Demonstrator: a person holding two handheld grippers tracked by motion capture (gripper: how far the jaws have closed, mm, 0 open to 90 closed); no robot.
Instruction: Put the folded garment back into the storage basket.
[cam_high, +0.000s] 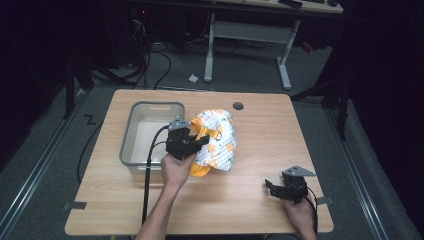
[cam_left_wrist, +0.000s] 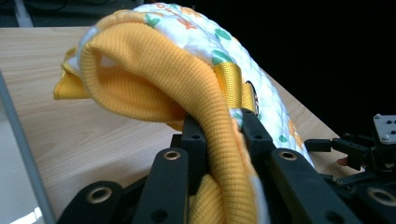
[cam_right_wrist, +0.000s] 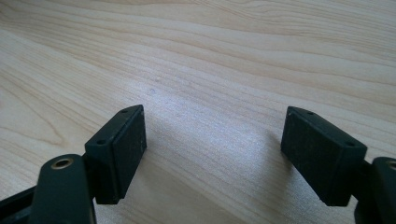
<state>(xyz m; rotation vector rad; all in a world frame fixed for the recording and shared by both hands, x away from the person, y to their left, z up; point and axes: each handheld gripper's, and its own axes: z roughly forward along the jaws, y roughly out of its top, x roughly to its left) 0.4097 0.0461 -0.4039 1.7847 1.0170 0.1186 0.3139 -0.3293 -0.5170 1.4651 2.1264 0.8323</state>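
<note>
At center frame, the left gripper (cam_high: 196, 141) clamped the orange ribbed hem of a printed baby garment (cam_high: 217, 140) beside a grey bin (cam_high: 131, 131); the right gripper (cam_high: 278, 189), jaws apart, rested lower right on the table (cam_high: 260, 135).

Looks like lab/recording room: light wood-top table (cam_high: 260, 150) on grey carpet floor (cam_high: 50, 150), black cables (cam_high: 150, 65) tangled behind, white-legged metal desk frame (cam_high: 250, 45), dark surroundings, floor rails (cam_high: 30, 185).

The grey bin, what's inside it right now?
The grey bin shows a bare pale floor. The left hand-held gripper, shut on the yellow garment, covers its near right corner.
</note>
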